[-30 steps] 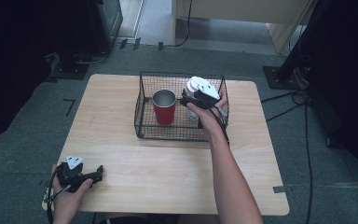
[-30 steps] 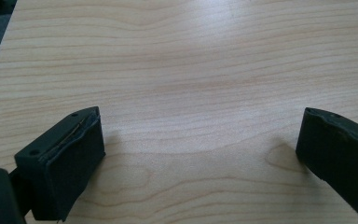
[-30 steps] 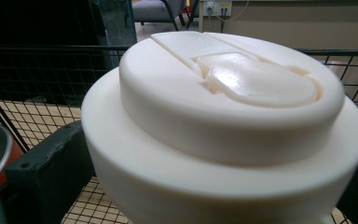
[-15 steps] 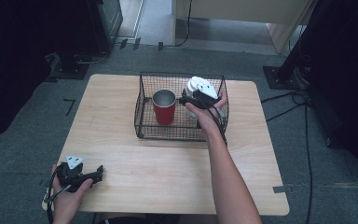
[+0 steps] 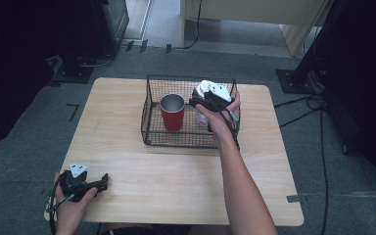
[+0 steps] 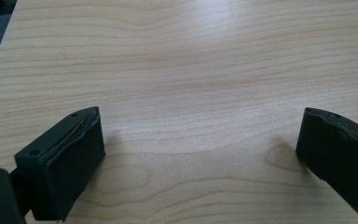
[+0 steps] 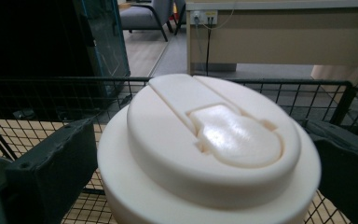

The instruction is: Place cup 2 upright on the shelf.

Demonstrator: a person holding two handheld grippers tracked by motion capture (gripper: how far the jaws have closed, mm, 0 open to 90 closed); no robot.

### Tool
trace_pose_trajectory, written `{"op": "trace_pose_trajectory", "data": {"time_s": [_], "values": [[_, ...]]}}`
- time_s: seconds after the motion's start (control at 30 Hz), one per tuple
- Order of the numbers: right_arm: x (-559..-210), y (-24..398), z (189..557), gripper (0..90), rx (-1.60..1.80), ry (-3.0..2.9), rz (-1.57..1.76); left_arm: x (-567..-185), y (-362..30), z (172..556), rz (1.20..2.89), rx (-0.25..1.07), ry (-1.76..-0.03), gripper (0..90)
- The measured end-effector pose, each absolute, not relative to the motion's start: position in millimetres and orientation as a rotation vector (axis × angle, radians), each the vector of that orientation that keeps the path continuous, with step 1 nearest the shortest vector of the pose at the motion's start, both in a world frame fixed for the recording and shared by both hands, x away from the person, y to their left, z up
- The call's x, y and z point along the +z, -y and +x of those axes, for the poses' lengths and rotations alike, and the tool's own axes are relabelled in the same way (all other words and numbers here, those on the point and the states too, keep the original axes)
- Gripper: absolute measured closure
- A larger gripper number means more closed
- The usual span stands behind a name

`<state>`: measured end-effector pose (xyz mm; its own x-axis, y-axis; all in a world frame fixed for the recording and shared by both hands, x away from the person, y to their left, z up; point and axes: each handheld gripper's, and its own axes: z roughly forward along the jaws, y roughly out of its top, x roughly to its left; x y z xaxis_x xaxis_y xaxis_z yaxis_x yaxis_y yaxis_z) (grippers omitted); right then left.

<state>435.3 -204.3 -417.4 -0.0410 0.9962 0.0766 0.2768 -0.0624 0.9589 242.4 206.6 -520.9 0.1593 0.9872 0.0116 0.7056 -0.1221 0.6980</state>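
High view: your right gripper (image 5: pixel 199 104) is inside the black wire basket (image 5: pixel 149 132) at the table's (image 5: pixel 176 181) far-middle, w/ its jaws either side of a cream lidded cup (image 5: pixel 204 88) at the basket's right end. Right gripper view has the cup's lid (image 7: pixel 209 140) between both jaws, pads close against the rim (touching or clamped, can't tell). A red cup w/ metal liner (image 5: pixel 172 112) stands upright just left of it, same basket. Your left gripper (image 5: pixel 103 180) rests near the table's front-left corner, well apart from the basket; left gripper view shows its jaws wide apart over bare wood, holding nothing.
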Motion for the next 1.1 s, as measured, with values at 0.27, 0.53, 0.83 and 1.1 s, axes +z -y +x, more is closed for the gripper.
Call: {"op": "trace_pose_trajectory", "data": {"time_s": [0.27,0.53,0.83,1.1], "values": [[-403.9,210.7,428.1,0.0,1.163,-1.402,1.415,-520.9,-206.5,242.4,1.891,0.664,-1.604,1.6],[-392.0,214.3,410.4,0.0,1.203,-1.438,1.382,-520.9,-206.6,242.4,1.892,0.665,-1.603,1.6],[-389.2,218.8,386.6,0.0,1.197,-1.489,1.366,-521.0,-206.6,242.4,1.891,0.664,-1.603,1.6],[-389.6,222.0,363.6,0.0,1.244,-1.508,1.349,-520.9,-206.6,242.3,1.892,0.664,-1.602,1.6]]}}
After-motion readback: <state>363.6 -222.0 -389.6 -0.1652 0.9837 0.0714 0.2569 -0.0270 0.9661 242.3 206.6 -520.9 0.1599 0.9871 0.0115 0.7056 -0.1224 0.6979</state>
